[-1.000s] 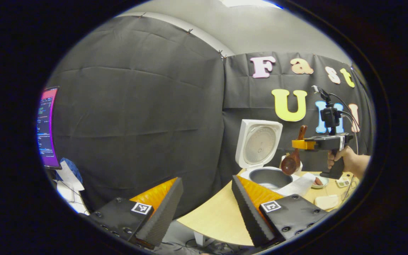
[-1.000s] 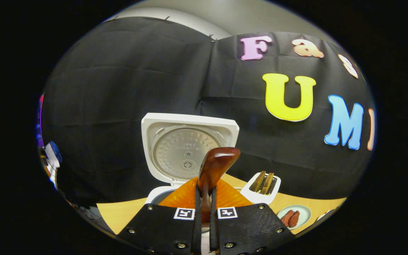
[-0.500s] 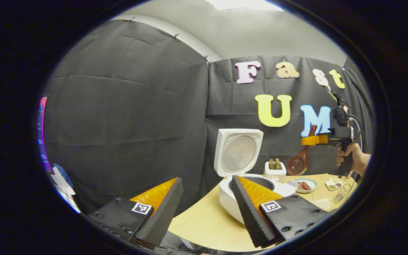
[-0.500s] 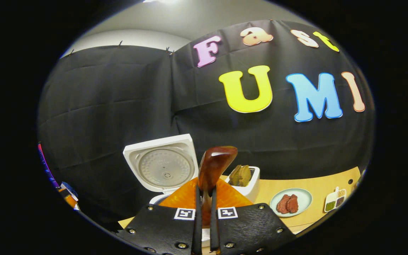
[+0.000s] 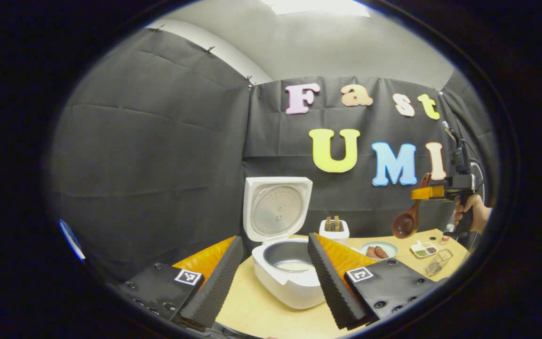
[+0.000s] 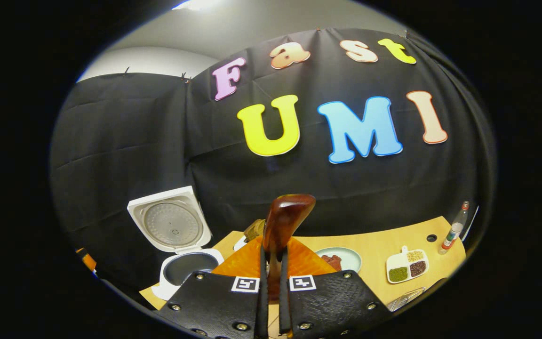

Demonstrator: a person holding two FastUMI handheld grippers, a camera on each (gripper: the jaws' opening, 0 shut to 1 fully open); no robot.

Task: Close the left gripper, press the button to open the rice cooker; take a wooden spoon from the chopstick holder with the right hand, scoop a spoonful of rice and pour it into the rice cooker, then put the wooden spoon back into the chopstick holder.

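Note:
The white rice cooker stands open on the table, lid upright, a pale layer in its pot. My left gripper is open in front of it and holds nothing. Behind the cooker stands the white chopstick holder with utensils in it. At the right, the right gripper holds a wooden spoon, bowl hanging down, above the table and right of the holder. In the right gripper view, my right gripper is shut on the spoon's handle. The cooker lies lower left, and the holder is partly hidden behind the handle.
A plate of meat, a divided seasoning tray, a wire strainer and a small bottle sit on the wooden table right of the cooker. A hand grips the right gripper. Black cloth walls close the back.
The right gripper has carried the spoon rightward, away from over the cooker pot and past the chopstick holder. The left gripper has swung right, so the cooker now sits between its open fingers.

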